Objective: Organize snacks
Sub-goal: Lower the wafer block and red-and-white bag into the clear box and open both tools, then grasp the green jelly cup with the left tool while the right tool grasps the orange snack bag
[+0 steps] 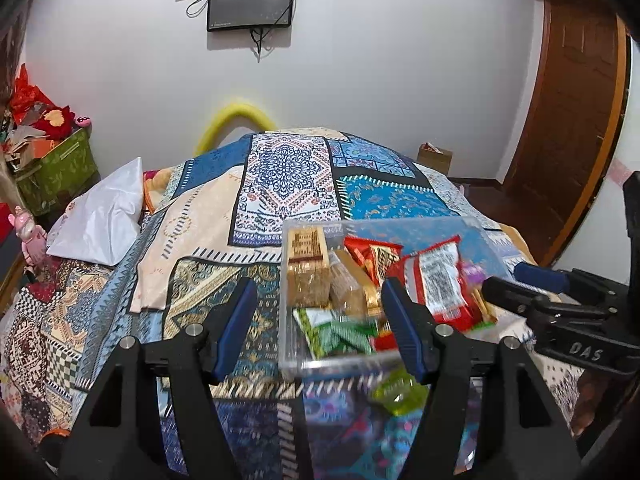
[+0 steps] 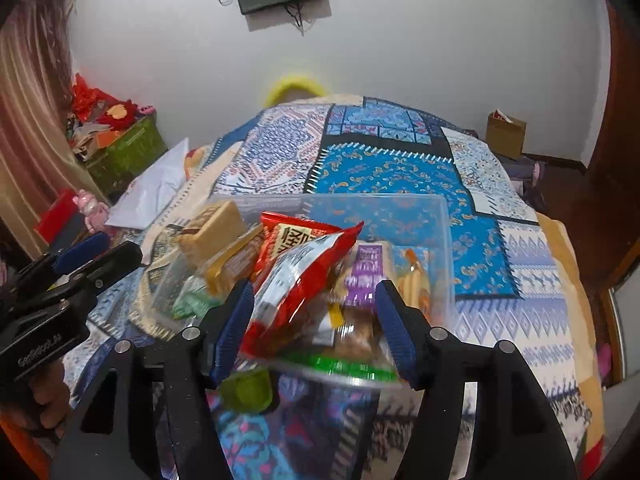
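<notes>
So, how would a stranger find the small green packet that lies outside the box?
Start at the patchwork quilt and find the clear box of snacks on it. Just in front of its near wall lies the green packet, alone on the quilt; the other snacks are inside the box.

Both claws gape wide — left claw (image 1: 320, 312), right claw (image 2: 316, 314).

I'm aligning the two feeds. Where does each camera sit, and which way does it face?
Left wrist: on the left gripper, facing the clear plastic snack box from its left; the right gripper shows at right.
Right wrist: on the right gripper, over the box's near rim; left gripper and fingers at left.
Shared: box, red foil snack packet, patterned patchwork bedspread.
</notes>
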